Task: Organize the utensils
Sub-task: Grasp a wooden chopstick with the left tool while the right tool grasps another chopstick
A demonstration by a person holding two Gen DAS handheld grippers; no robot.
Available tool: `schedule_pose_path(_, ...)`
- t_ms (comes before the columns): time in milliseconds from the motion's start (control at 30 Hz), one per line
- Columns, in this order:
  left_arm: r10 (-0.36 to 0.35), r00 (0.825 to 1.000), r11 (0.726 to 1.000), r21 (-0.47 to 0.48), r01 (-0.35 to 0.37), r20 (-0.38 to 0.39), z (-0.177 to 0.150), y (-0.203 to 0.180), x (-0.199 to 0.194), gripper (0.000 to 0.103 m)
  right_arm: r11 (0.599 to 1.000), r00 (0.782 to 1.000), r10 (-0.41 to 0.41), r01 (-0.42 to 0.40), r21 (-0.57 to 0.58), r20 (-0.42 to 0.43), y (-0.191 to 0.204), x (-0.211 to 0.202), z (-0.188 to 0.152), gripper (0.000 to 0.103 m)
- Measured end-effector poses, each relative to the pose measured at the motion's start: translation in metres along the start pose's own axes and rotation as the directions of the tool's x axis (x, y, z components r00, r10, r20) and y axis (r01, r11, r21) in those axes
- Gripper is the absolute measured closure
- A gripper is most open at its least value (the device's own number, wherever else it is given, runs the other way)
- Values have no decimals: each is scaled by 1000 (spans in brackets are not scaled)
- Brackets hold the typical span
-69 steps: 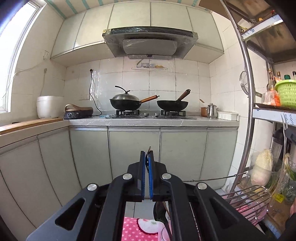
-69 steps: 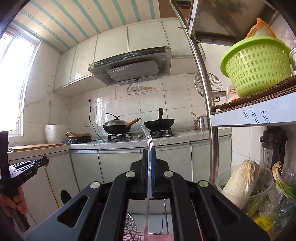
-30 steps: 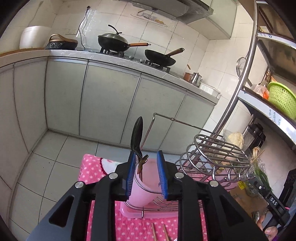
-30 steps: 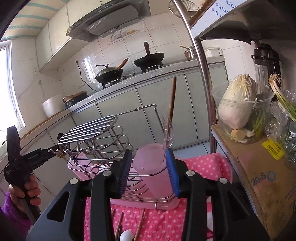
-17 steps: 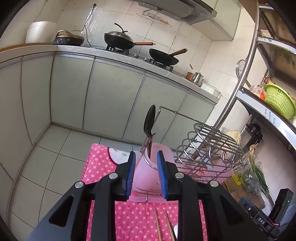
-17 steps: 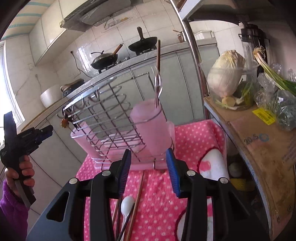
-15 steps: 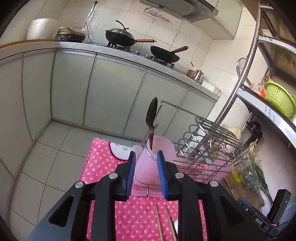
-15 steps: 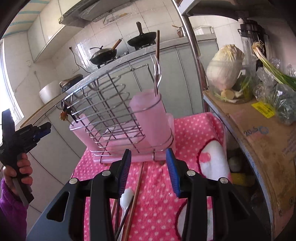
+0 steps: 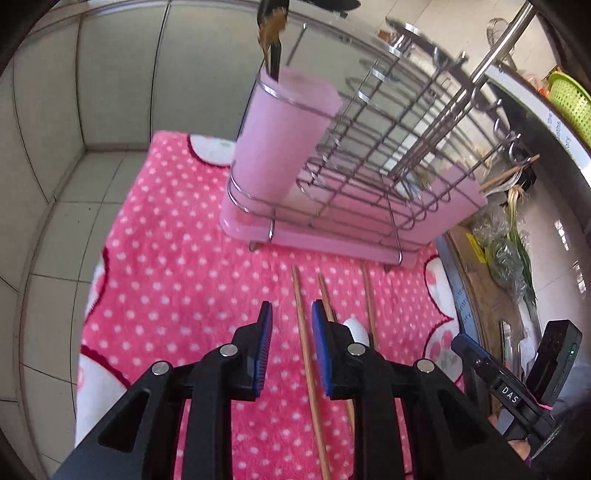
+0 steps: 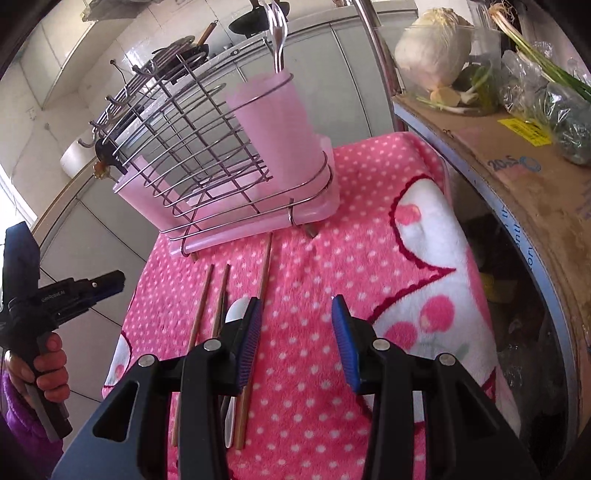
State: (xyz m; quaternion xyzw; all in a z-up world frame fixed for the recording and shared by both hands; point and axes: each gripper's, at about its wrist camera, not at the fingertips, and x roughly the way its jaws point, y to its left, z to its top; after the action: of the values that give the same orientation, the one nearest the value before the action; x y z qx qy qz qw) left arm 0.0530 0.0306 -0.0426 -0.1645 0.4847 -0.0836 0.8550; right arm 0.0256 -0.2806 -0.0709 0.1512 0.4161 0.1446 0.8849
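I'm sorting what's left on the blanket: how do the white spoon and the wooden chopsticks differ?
The white spoon is pale with a broad rounded bowl; the wooden chopsticks are brown, thin, straight sticks. There is one spoon and three chopsticks. The spoon is largely hidden behind gripper fingers in both views; the chopsticks show much of their length. All lie loose on the pink dotted blanket, before the rack.

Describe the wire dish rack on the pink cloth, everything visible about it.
The wire dish rack is shiny metal wire bent into curved slots, standing upright on short feet over a pale pink drip tray on the pink dotted cloth. Wire rings at each end hold frosted pink cups; a clear plastic fork stands in one, a dark utensil in the other. No plates show in its slots.
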Motion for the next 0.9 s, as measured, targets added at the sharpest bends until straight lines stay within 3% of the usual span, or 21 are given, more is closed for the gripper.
schedule_pose_path(233, 66, 987, 997, 42, -61, -144, -4, -21, 59, 86, 999, 997, 28, -25, 47, -69, -10, 18, -3, 63)
schedule_pose_path(467, 176, 968, 984, 67, -167, -179, 1, -26, 99, 86, 998, 993, 50, -45, 44, -106, 1, 36, 2, 63)
schedule_pose_path(500, 179, 969, 983, 62, -170, -171, 1, -26, 101, 87, 999, 992, 42, -38, 35, -123, 6, 41, 5, 63)
schedule_pose_path(567, 189, 969, 981, 67, -180, -160, 2, -27, 102, 97, 999, 988, 35, -35, -1, -149, 19, 54, 11, 63)
schedule_pose_path(733, 176, 973, 984, 37, -172, -147, 4, -15, 88, 98, 998, 975, -13, -3, -69, -224, 45, 89, 23, 70)
schedule_pose_path(900, 163, 974, 987, 12, -163, -158, 8, 8, 72, 98, 988, 955, -118, 87, -124, -271, 57, 124, 33, 76)
